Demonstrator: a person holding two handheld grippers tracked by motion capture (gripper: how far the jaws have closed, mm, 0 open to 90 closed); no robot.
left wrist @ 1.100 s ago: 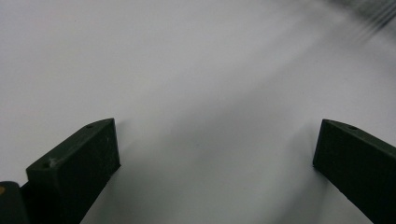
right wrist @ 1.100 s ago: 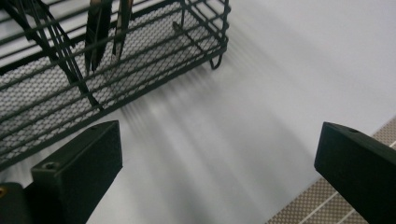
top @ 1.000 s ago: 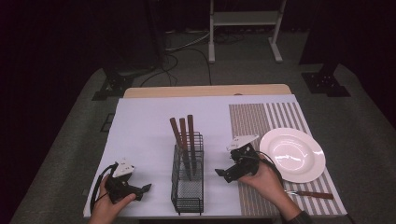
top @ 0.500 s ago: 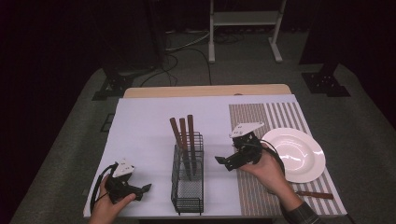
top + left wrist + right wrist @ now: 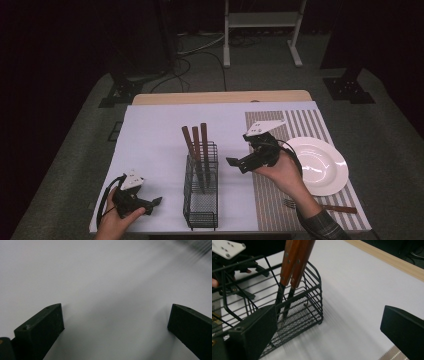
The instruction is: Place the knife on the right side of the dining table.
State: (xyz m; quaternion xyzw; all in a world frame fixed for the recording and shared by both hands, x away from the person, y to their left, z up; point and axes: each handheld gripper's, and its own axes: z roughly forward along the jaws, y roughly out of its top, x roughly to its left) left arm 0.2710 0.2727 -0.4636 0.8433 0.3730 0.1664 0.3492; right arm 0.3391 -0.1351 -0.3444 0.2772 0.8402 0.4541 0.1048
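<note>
**Three handles in the basket, one fork by the plate**

Three wooden-handled utensils (image 5: 196,145) stand in the black wire basket (image 5: 201,200), which sits near the middle of the white tabletop (image 5: 155,135). To its right lies a striped placemat (image 5: 270,200), and on it a white plate (image 5: 325,167). In front of the plate, on the mat's near edge, lies a fork (image 5: 320,206) with a wooden handle. This looks like the beginning of setting one place: I judge that one piece is laid out and the three others are not yet taken.

The right gripper (image 5: 239,165) hovers above the tabletop between basket and plate, pointing toward the basket. Its jaws are spread wide and carry nothing; in the right gripper view the handles (image 5: 295,262) rise just ahead of them, apart from both jaws. So the next pick seems prepared but not begun.

The left gripper (image 5: 152,202) rests low at the near left corner, well apart from the basket, jaws also released and empty.
</note>
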